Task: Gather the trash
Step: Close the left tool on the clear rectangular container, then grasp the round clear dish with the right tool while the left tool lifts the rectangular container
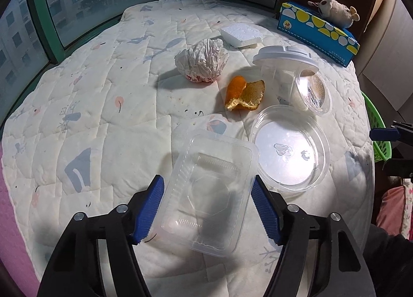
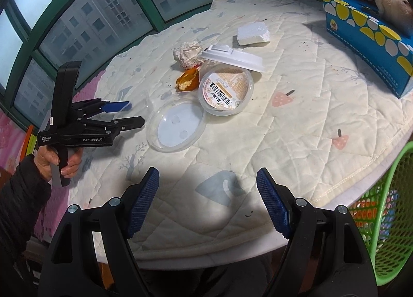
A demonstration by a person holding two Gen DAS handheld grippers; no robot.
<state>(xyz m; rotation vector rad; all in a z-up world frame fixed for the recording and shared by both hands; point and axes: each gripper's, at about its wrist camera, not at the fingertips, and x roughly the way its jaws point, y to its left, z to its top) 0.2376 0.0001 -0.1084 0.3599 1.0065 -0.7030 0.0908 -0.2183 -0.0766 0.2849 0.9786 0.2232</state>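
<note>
Quilt (image 1: 103, 95) first: it covers the whole round tabletop, and its near edge drops out of sight below both wrist views. At the far right sits the blue tissue box (image 1: 318, 30), cut off by the frame in the right wrist view, with a plush toy (image 1: 335, 11) on top of it. A green basket (image 2: 382, 209) hangs just off the tabletop's right edge; its contents are too blurred to name.

The left gripper (image 1: 206, 206) has its fingers set wide on either side of a clear tray (image 1: 209, 193), pads right at the tray's long walls; whether they actually press it, I cannot tell. From the right wrist view that tray is nearly invisible behind the left gripper. The right gripper (image 2: 207, 199) hovers over bare quilt, fingers wide and holding nothing.

Just beyond the tray lies a clear round lid (image 1: 290, 148), then a tipped plastic cup (image 1: 291, 77) with a white lid, its label hard to read. Crumpled paper (image 1: 202, 62), a foam block (image 1: 241, 35) and orange peel (image 1: 245, 93) lie farther back.
</note>
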